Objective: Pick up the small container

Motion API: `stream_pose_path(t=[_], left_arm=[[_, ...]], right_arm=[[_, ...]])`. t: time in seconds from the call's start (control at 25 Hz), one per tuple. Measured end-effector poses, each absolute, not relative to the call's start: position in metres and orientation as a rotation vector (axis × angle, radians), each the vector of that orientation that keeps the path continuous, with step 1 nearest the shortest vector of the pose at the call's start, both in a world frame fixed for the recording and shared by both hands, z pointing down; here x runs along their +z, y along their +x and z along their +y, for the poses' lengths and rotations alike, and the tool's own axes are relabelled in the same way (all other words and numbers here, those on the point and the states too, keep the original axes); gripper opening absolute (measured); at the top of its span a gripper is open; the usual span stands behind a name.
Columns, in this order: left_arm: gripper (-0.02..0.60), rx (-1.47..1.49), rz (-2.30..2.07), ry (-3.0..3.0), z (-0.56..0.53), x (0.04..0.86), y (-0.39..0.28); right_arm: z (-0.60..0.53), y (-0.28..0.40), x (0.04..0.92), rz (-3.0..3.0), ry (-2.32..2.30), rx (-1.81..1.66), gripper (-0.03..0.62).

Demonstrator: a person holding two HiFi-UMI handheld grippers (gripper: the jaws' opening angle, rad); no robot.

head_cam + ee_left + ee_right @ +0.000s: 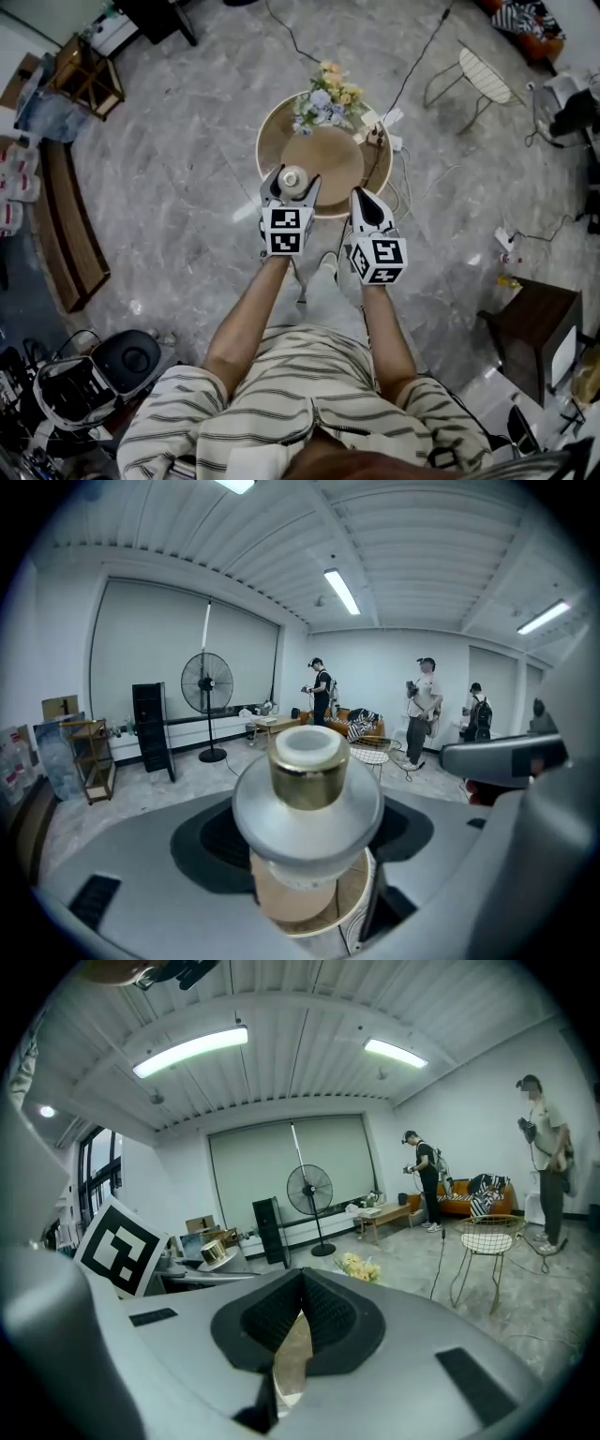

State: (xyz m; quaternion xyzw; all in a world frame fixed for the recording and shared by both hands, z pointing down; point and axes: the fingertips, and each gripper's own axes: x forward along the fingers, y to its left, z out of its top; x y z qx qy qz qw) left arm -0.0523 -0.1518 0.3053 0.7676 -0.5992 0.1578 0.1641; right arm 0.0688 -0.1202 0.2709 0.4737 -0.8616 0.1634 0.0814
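The small container (293, 177) is a frosted white jar with a gold collar and a white cap. My left gripper (292, 187) is shut on it and holds it upright in the air over the near left edge of the round wooden table (328, 155). In the left gripper view the container (307, 789) fills the middle, with the jaws pressed against its wide body from both sides. My right gripper (365, 199) hangs beside it on the right, shut and empty. In the right gripper view its dark pads (323, 1321) meet at the tip.
A bunch of flowers (326, 98) and a power strip with cables (380, 127) lie at the table's far side. A white wire chair (483, 80) stands far right, a wooden bench (66, 225) left, a dark side table (530, 328) right. People (322, 691) stand across the room.
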Motion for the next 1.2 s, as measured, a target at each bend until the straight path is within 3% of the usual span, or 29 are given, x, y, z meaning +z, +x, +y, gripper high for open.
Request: stream_pose_path(t=[1.2], left_arm=[[0.328,0.322,-1.713,2.416,-0.11,0.163,-0.063]], right_arm=[[-0.099,0.054,0.165,-2.665,1.501,0.32,0.008]])
